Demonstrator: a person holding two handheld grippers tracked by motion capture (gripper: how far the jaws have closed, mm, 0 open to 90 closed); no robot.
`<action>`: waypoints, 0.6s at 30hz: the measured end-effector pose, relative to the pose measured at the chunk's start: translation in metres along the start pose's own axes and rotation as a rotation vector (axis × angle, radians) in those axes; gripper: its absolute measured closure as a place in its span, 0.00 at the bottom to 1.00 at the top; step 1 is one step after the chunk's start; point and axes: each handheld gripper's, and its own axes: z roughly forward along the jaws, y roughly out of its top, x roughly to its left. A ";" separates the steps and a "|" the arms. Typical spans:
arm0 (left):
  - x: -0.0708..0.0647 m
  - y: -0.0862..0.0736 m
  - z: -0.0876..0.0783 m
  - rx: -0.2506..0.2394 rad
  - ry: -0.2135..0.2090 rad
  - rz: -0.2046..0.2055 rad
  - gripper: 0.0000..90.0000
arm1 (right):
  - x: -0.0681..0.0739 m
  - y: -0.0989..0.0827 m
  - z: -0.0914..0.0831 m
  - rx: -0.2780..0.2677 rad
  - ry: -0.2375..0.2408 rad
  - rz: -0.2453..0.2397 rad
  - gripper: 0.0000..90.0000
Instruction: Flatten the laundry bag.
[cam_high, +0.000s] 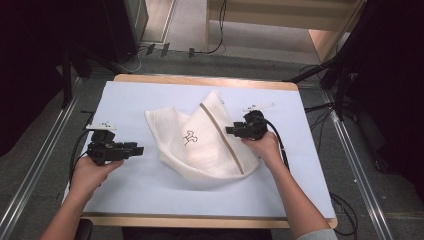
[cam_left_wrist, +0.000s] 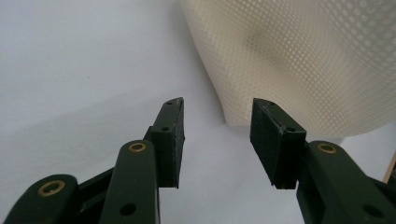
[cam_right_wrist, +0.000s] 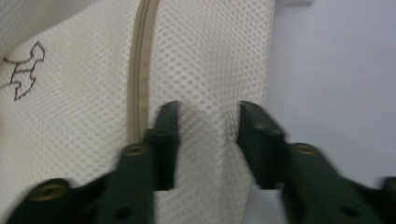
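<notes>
On the left, the left gripper (cam_high: 138, 149) hovers with jaws apart and empty, just short of the white towel (cam_high: 202, 142) crumpled mid-table. On the right, the right gripper (cam_high: 229, 130) pinches a towel fold between its jaws.

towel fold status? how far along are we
Partly done: the white towel already lies doubled over itself on the table, but in a loose, uneven shape. In hand: the right gripper has towel fabric bunched between its jaws, near the beige stripe. The left gripper is open, just short of the towel's edge. Left: squaring and finishing the fold.
</notes>
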 end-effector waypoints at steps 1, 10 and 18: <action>0.001 0.001 0.000 -0.005 0.003 -0.005 0.62 | 0.002 0.000 0.000 0.022 -0.004 -0.012 0.87; 0.012 0.014 0.002 -0.005 0.007 -0.026 0.61 | 0.027 -0.009 -0.037 0.034 0.020 -0.094 0.98; 0.008 0.018 0.004 -0.005 0.008 -0.011 0.61 | 0.026 -0.034 -0.094 -0.025 0.019 -0.105 0.98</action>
